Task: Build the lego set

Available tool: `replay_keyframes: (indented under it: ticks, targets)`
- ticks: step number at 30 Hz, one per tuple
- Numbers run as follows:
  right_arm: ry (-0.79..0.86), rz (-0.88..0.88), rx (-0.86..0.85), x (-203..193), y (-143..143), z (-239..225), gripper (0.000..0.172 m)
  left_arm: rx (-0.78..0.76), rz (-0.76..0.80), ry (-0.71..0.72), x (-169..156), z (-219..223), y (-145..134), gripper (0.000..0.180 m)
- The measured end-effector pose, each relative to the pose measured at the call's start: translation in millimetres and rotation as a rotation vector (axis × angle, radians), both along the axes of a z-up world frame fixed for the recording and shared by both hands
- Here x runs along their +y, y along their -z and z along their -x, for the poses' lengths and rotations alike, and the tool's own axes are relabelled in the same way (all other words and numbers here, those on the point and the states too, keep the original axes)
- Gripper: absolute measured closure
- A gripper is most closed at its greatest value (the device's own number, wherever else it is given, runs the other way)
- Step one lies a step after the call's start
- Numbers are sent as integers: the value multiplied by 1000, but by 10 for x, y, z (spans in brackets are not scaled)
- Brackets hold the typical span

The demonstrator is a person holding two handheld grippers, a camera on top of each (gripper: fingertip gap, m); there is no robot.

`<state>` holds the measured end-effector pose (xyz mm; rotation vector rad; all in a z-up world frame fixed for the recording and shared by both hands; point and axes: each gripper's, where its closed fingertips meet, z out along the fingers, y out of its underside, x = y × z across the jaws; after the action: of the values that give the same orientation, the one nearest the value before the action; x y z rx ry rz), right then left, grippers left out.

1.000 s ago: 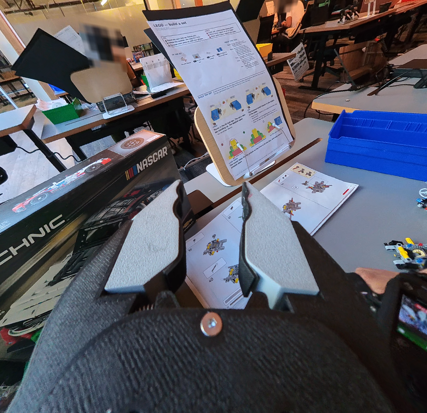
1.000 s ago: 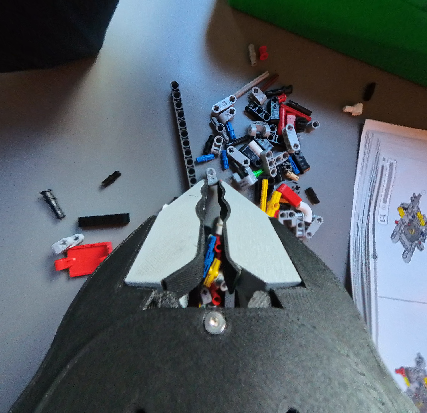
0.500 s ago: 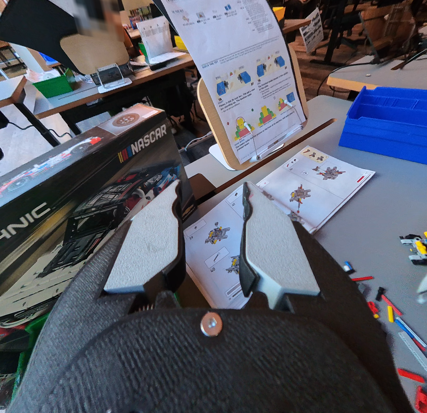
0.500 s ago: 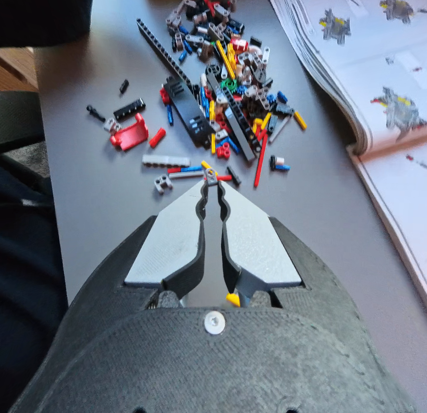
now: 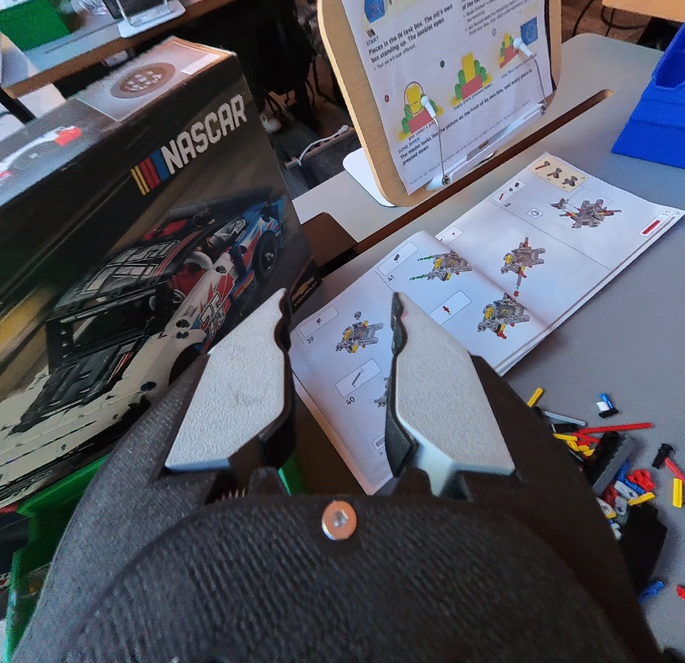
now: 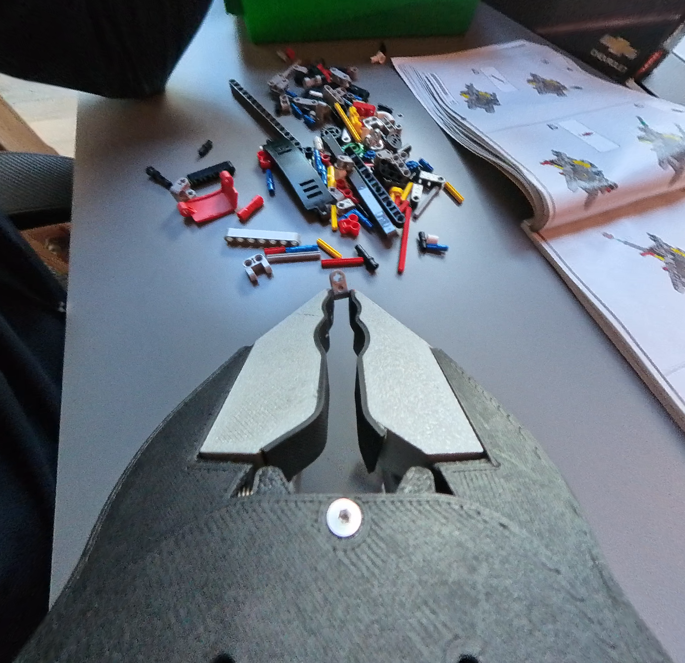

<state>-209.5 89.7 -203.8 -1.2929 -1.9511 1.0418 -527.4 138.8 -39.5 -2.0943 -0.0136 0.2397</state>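
My right gripper (image 6: pixel 339 293) is shut on a small grey flat connector piece (image 6: pixel 338 282) that sticks out past its tips. It hovers above the grey table (image 6: pixel 185 348), just short of a pile of small building pieces (image 6: pixel 344 163). My left gripper (image 5: pixel 339 304) is open with nothing between its pads. It hangs over the open instruction booklet (image 5: pixel 482 274), next to the black car-set box (image 5: pixel 129 218). The booklet also shows in the right wrist view (image 6: pixel 556 144).
A green bin (image 6: pixel 352 11) stands behind the pile. A red panel piece (image 6: pixel 209 200) and a white beam (image 6: pixel 263 237) lie apart from the pile. A sheet on a wooden stand (image 5: pixel 444 70) and a blue tray (image 5: pixel 659 100) stand at the back. One gripper's finger ends stand about 35 cm off the other's.
My right gripper has lifted back from the pile with the grey connector still pinched at its tips. My left gripper has tilted down toward the booklet and opened a little wider.
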Motion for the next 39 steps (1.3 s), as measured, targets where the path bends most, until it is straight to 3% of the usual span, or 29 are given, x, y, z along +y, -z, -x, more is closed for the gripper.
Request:
replay_keyframes:
  ticks: [6, 9, 14, 19, 23, 28, 31, 34, 39]
  targets:
    - [-21, 6, 57, -132, 56, 13, 166, 42, 107, -58, -36, 197, 230, 129]
    - [37, 18, 125, -97, -82, -44, 167, 14, 132, -59, -16, 199, 317, 130]
    - [161, 54, 162, 83, -174, -306, 167, 79, 149, 2, 21, -22, 259, 130]
    - [289, 153, 273, 313, -301, -537, 167, 139, 133, 30, -181, -200, 122, 128]
    - [349, 207, 265, 540, -431, -682, 167, 112, 76, 200, -270, -994, 116, 139]
    - [256, 588, 189, 492, -550, -765, 167, 145, 159, 568, -365, -2548, 601, 149]
    - [230, 716, 178, 452, -586, -832, 167, 231, 216, 675, -440, -3139, 916, 151]
    - [172, 846, 189, 332, -703, -923, 167, 141, 189, 802, -444, -3801, 1071, 150]
    - [158, 1028, 159, 202, -744, -1040, 168, 290, 18, 724, -175, -4158, 997, 140]
